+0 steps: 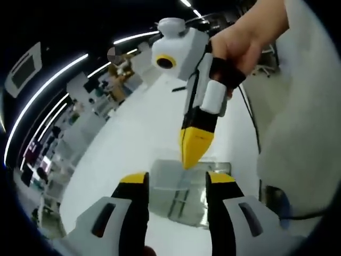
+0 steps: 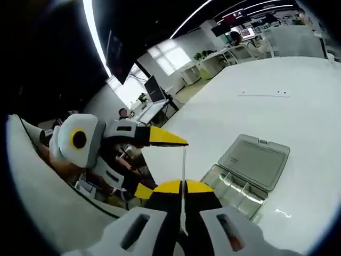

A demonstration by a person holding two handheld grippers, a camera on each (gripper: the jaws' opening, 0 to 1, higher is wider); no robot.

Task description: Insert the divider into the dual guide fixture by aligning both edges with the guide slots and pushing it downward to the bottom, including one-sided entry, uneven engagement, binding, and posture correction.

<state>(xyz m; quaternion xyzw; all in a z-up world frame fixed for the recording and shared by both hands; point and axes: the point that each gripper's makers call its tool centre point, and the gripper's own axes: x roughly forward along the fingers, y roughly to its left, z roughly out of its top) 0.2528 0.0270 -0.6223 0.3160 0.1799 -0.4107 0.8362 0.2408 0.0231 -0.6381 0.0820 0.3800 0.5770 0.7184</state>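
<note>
Right gripper view: your right gripper (image 2: pixel 183 186) has its jaws pinched on the thin clear divider (image 2: pixel 183 166), held on edge above the white surface (image 2: pixel 298 96). The open clear fixture (image 2: pixel 242 176) lies just beside it. Your left gripper (image 1: pixel 176 181) has jaws spread over that fixture.

A broad white table (image 2: pixel 298 106) carries the work. On it lies a clear plastic compartment box (image 2: pixel 237 186), lid (image 2: pixel 254 159) open.

white table (image 2: pixel 298 96) | ceiling light strips (image 1: pixel 48 90) | desks with monitors (image 2: pixel 154 90)
</note>
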